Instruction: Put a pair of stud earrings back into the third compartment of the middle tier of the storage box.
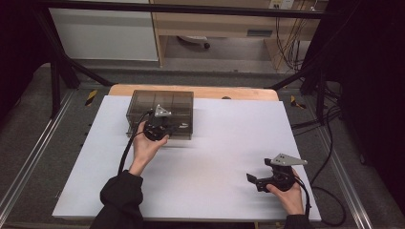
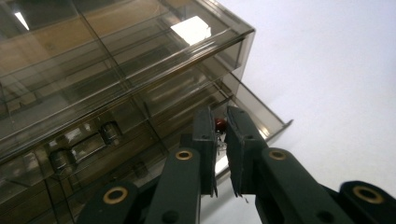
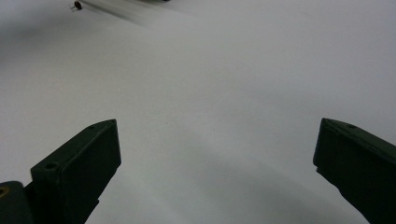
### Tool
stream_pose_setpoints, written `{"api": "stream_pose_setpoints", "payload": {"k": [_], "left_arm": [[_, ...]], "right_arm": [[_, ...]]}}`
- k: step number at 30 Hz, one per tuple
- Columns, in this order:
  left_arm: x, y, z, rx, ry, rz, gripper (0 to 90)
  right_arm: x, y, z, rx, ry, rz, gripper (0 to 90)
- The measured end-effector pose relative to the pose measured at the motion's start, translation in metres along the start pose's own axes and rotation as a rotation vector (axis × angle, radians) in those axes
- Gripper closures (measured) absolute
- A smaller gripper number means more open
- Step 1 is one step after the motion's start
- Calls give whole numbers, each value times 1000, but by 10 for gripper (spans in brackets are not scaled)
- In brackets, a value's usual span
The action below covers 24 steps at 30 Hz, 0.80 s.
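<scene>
Left jaws pinch a small red bead at the smoky drawer box.

The left gripper [image 2: 221, 140], nearly closed, nips one tiny round dark-red bead [image 2: 220, 123] at twelve o'clock of its tips, over one open drawer [image 2: 261, 112] of the single translucent brown plastic box [image 1: 162, 112]. The right gripper [image 3: 217, 154] gapes wide, empty, above the white table [image 1: 215, 157].

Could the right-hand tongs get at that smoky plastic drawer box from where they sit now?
Probably not without moving: the right tongs rest open near the table's front edge, apart from the box. Bare table lies between.
</scene>
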State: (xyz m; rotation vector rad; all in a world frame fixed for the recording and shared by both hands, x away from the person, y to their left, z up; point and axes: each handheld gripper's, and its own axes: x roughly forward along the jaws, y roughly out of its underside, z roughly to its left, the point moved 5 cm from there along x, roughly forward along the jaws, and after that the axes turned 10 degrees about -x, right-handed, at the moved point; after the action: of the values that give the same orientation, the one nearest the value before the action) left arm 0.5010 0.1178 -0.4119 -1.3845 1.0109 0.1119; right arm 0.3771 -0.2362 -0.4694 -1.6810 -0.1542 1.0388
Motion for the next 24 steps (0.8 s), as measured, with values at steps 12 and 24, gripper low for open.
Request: {"api": "stream_pose_setpoints", "payload": {"k": [12, 24], "left_arm": [[13, 4, 0, 14, -10, 24, 810], [-5, 0, -2, 31, 19, -12, 699]], "right_arm": [[0, 0, 0, -1, -2, -1, 14], [-1, 0, 0, 1, -1, -4, 14]]}}
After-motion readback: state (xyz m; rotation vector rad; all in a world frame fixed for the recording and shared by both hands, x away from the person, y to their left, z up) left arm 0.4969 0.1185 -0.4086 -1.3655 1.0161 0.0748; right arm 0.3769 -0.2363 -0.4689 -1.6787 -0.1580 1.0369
